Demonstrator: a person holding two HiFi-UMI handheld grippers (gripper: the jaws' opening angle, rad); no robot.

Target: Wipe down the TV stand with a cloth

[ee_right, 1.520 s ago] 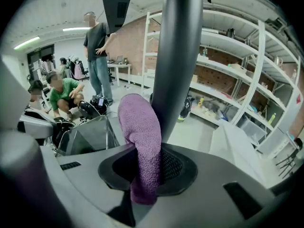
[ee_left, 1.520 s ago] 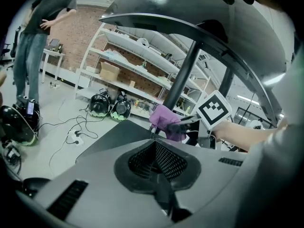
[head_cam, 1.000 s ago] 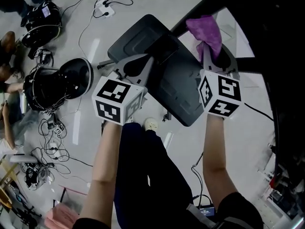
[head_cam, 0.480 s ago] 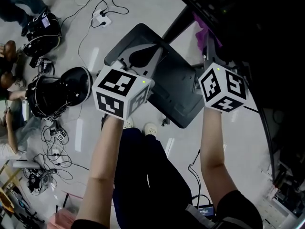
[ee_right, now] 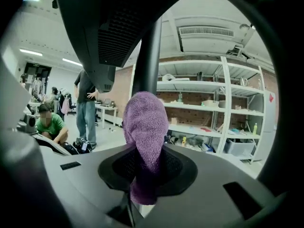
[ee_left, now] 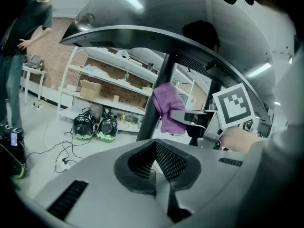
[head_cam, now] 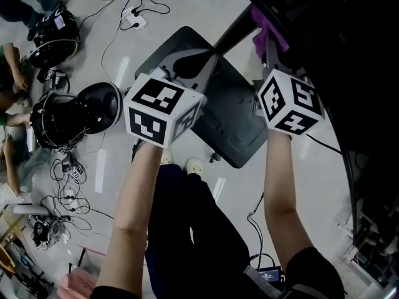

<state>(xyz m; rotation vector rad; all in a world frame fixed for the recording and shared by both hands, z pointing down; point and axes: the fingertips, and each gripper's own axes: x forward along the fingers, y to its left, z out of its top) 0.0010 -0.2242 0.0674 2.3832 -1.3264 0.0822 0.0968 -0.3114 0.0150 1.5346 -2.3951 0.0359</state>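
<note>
Holding the purple cloth [ee_right: 145, 127] up beside the TV stand [head_cam: 218, 114]

Your right tool [ee_right: 145, 175] is clamped on the cloth, which stands bunched and nubbly near the stand's dark pole [ee_right: 147, 56]. Your left tool [ee_left: 156, 167] is closed on nothing. Only 1 narrow fold looks pinched, so a hard drag along the pole could pull it free, and the screen [ee_left: 156, 34] overhead crowds your reach.

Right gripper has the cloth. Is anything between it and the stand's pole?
Nothing visible does. The purple cloth, clamped in the right gripper, sits right in front of the pole with no object between them; whether they touch is unclear. The left gripper, shut and empty, is on the pole's other side.
</note>
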